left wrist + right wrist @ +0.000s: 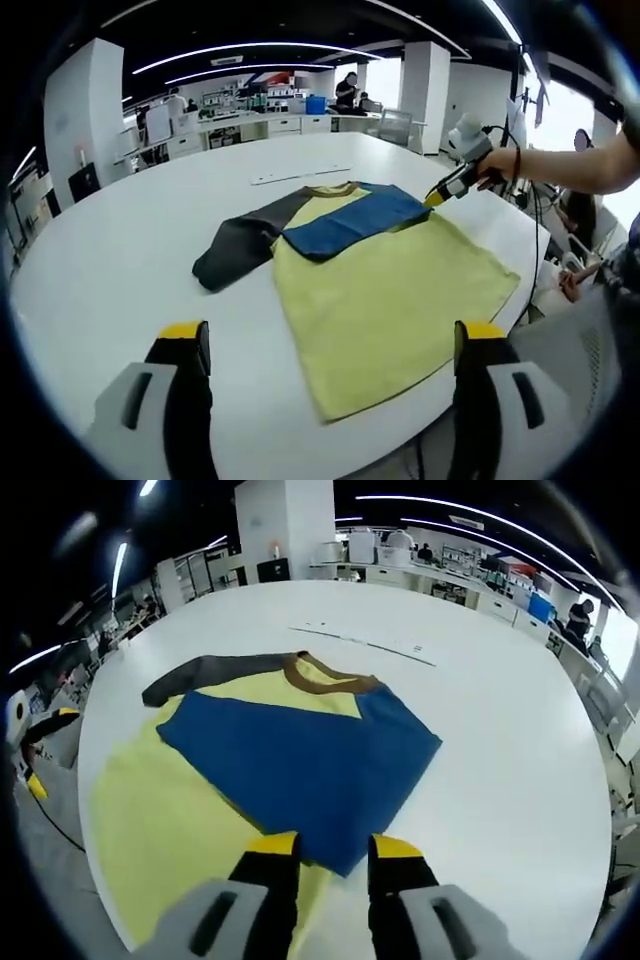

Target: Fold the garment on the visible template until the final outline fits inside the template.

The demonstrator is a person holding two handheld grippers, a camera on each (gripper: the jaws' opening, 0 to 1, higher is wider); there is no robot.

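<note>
Right gripper (333,852): jaws nearly together at the blue sleeve's (300,760) edge; pinching or not, cannot tell. Left gripper (331,345): jaws spread wide, hovering near the hem. Yellow garment (385,300) lies flat on white table (110,260) (blue sleeve folded across chest, dark sleeve (240,245) outstretched).

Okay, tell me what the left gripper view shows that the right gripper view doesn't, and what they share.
Left gripper view: a person's hand holding the right gripper at the folded blue sleeve, and the left gripper with its jaws wide apart above bare table.

Right gripper view: the brown collar seen clearly, and the jaws standing narrowly apart at the sleeve's near edge.

Both: the yellow shirt, its dark grey sleeve, the blue sleeve folded across it, and the white strip beyond the shirt.
</note>
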